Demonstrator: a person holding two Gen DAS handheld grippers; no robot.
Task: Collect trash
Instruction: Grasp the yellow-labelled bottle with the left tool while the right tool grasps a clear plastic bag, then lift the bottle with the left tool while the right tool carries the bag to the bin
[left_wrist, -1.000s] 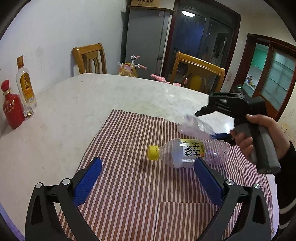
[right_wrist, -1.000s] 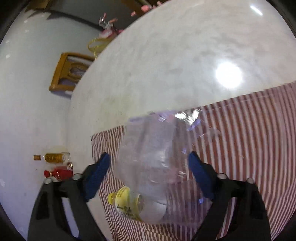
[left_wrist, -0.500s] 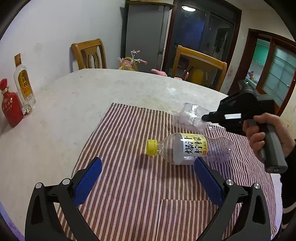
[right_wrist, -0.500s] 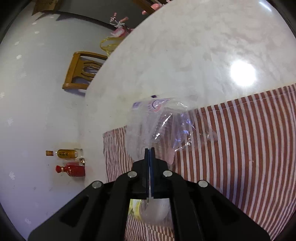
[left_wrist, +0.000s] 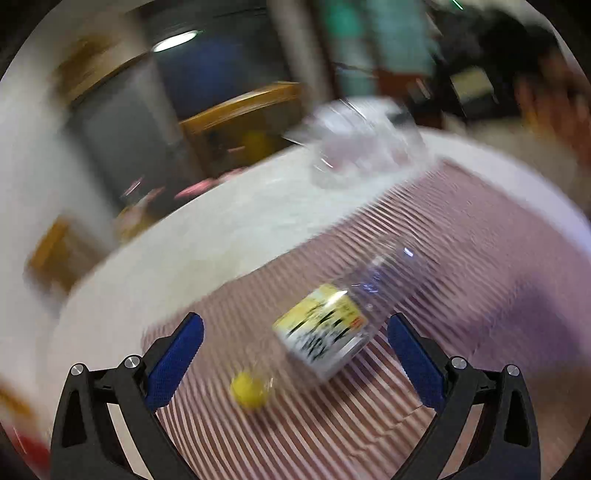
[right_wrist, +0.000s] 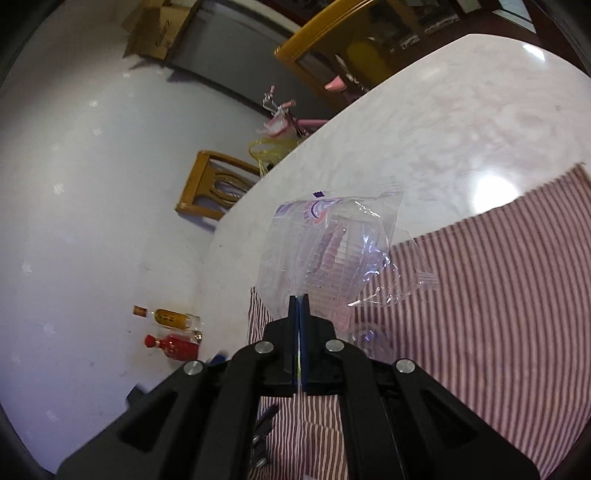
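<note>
Above the red-striped cloth (right_wrist: 498, 295), the right gripper (right_wrist: 299, 306) is pinching a clear crinkly plastic bag (right_wrist: 332, 251); the left gripper (left_wrist: 295, 354) is gaping around a yellow-capped clear plastic bottle (left_wrist: 332, 332).

The crinkly clear plastic bag (right_wrist: 332, 254) looks glossy. The surface (right_wrist: 461, 110) is polished pale stone; the striped cloth (right_wrist: 498, 295) matt. The bottle (left_wrist: 332, 332) is clear plastic.
</note>
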